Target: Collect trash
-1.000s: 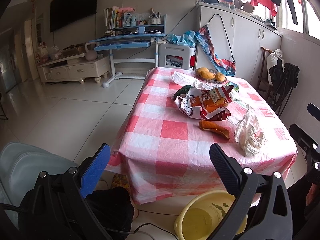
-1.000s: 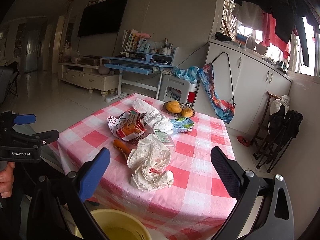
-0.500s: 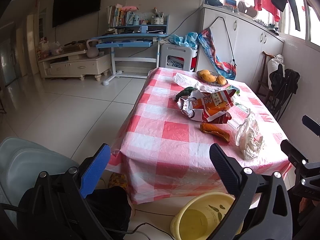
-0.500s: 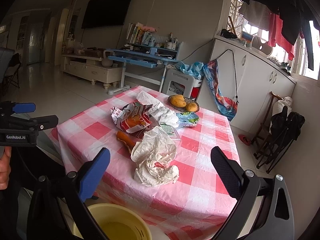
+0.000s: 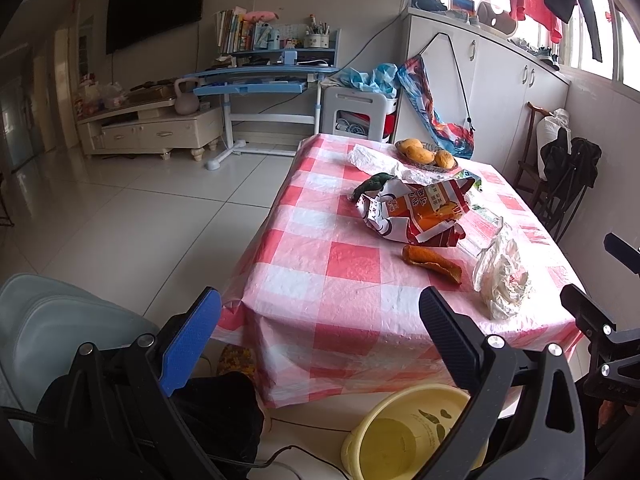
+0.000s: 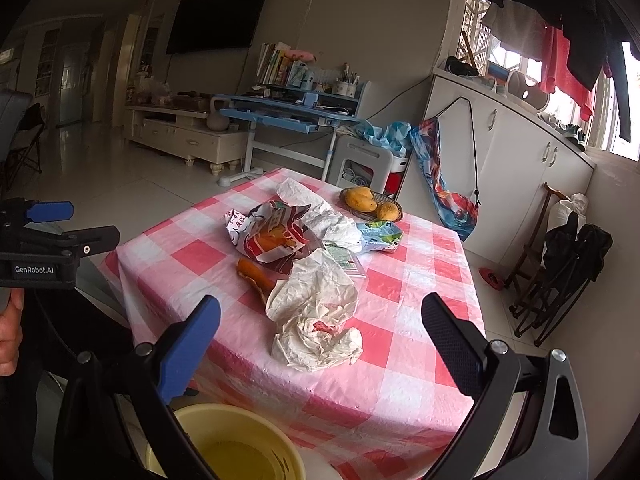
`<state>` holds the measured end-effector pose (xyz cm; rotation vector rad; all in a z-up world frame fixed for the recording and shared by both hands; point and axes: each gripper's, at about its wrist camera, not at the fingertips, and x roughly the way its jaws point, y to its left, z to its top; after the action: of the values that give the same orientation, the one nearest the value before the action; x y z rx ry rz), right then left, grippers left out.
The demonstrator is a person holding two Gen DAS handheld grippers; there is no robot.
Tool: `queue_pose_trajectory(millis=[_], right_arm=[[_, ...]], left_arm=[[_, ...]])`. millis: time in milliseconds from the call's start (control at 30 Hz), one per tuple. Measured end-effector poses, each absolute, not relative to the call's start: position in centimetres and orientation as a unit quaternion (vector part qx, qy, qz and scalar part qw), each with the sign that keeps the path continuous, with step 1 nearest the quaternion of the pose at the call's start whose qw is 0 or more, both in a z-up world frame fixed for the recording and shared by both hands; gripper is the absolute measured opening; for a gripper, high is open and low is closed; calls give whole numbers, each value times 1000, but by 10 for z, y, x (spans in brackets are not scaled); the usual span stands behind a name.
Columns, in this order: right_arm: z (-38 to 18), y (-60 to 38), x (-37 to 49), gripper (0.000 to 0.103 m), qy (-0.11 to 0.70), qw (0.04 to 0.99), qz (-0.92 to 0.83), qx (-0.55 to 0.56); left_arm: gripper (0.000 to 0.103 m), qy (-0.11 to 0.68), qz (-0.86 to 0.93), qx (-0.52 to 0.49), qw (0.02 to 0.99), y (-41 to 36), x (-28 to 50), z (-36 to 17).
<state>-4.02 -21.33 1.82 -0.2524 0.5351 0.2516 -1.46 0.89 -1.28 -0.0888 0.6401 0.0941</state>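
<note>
with both tools spread wide and empty, we should bring the right tool [image 6: 320, 344] low over the crumpled white paper wrapper [image 6: 316, 320], pinching its bunched middle.

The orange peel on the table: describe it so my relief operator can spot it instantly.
Find the pink-and-white checked table. Near its front edge, the orange peel lies flat between the torn red-and-orange snack bag and the crumpled white paper. It is the only curled, plain orange strip; the whole fruits sit in a dish at the far end.

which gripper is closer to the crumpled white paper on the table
Right. The right gripper faces the crumpled white paper just ahead; the left gripper sits off to its left, farther back.
</note>
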Motion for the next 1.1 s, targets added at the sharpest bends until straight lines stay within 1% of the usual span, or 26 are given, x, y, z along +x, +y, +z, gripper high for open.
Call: queue_pose_trajectory(millis=[1100], right_arm=[[11, -211, -42, 97, 278, 943, 133, -128]], left_arm=[[96, 314, 45, -46, 947, 11, -14, -13]])
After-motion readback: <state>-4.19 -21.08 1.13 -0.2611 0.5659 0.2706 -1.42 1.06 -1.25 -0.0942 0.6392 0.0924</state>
